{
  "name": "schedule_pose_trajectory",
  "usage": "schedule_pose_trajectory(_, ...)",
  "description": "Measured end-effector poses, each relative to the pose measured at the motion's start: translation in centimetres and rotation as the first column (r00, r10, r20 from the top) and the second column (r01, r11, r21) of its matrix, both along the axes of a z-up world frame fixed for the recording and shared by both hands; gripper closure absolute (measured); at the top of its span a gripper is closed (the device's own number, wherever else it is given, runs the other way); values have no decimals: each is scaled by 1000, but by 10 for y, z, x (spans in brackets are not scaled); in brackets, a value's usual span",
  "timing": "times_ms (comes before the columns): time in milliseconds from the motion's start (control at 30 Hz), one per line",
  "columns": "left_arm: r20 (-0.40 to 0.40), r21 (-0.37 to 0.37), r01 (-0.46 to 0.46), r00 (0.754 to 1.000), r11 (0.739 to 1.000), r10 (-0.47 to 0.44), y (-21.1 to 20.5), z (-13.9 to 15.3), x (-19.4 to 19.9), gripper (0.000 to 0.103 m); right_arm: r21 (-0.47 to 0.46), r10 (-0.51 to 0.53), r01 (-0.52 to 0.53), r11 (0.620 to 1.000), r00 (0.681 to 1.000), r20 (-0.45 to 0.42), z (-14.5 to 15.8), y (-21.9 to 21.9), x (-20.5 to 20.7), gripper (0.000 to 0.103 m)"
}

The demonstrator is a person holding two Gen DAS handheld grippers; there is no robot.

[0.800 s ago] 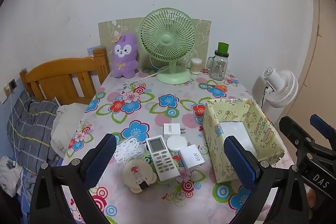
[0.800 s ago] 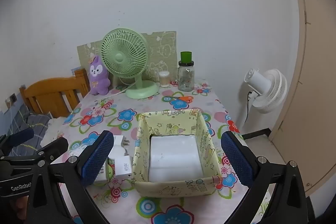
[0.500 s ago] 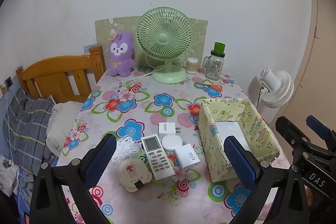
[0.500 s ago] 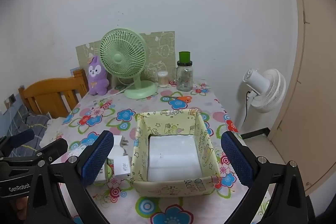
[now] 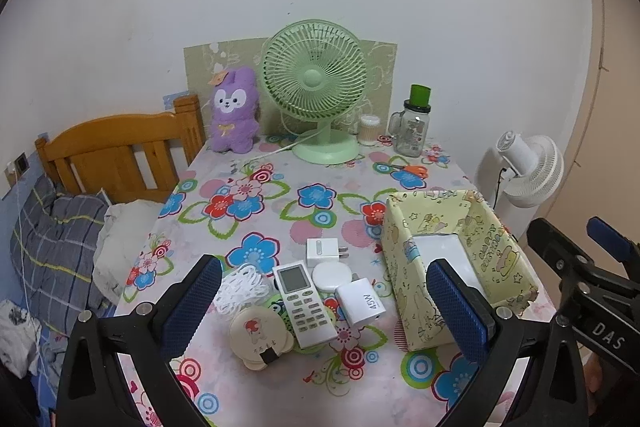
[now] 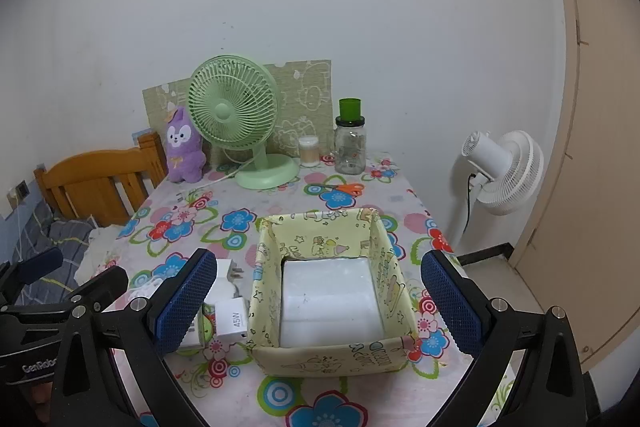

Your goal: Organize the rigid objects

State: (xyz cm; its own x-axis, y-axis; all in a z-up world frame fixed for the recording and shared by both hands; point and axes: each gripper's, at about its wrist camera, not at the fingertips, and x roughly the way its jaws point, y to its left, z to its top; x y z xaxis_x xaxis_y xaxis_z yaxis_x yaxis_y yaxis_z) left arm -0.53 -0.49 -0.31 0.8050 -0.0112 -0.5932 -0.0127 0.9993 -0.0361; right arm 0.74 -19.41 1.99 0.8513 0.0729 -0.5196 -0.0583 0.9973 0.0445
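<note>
A yellow patterned box (image 5: 404, 223) (image 6: 320, 359) with a white floor stands at the table's front right. Left of it lie a white remote (image 5: 306, 301), a 45W charger (image 5: 360, 303) (image 6: 233, 319), a smaller white plug (image 5: 322, 251), a round white puck (image 5: 331, 277), a coiled white cable (image 5: 240, 291) and a round cream case (image 5: 258, 337). My left gripper (image 5: 320, 307) hangs open above this cluster, holding nothing. My right gripper (image 6: 320, 303) is open above the box, also empty.
At the back stand a green desk fan (image 5: 316, 87), a purple plush (image 5: 234, 111), a glass jar with a green lid (image 5: 414, 125) and orange scissors (image 5: 412, 169). A wooden bed frame (image 5: 116, 147) is left, a white floor fan (image 6: 500, 171) right.
Both cameras have pulled back and up a little, so the table and its objects look slightly smaller. Nothing on the table has moved; both grippers stay open.
</note>
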Motion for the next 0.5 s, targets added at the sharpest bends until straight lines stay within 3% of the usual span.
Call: schedule_pose_trajectory(500,24,4,-2,1000,1000,2,2,5,-1,0,-9,-1,1,1000,1000,0,1,0,0,0)
